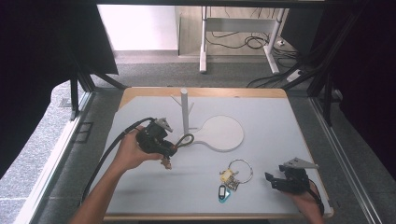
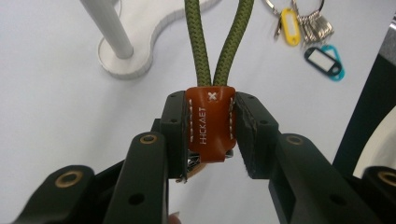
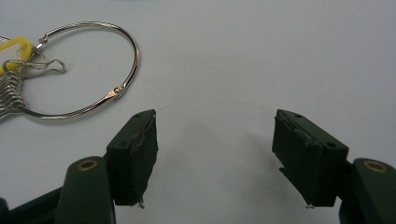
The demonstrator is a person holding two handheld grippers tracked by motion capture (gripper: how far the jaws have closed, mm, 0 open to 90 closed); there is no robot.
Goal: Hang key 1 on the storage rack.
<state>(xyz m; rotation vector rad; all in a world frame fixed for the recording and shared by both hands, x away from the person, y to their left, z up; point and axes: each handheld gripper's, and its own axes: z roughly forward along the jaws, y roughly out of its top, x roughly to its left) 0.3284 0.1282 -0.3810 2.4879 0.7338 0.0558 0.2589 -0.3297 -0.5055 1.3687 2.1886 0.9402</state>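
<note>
Left tongs [image 2: 211, 123] clamp the brown leather tab [image 2: 209, 125] of an olive cord loop [image 2: 219, 42], held above the middle of the counter [image 1: 261, 186], just beside the white peg stand [image 1: 185, 112]; whether the loop touches the stand's post cannot be told from the high view. Right tongs [image 3: 215, 156] rest near the counter's near right corner, jaws spread wide and empty. A key bunch [image 1: 233, 177] on a steel ring [image 3: 84, 70] lies just beside them, toward the near edge.

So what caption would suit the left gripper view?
Left gripper shut on brown leather tab of a green cord loop, white stand behind.
</note>
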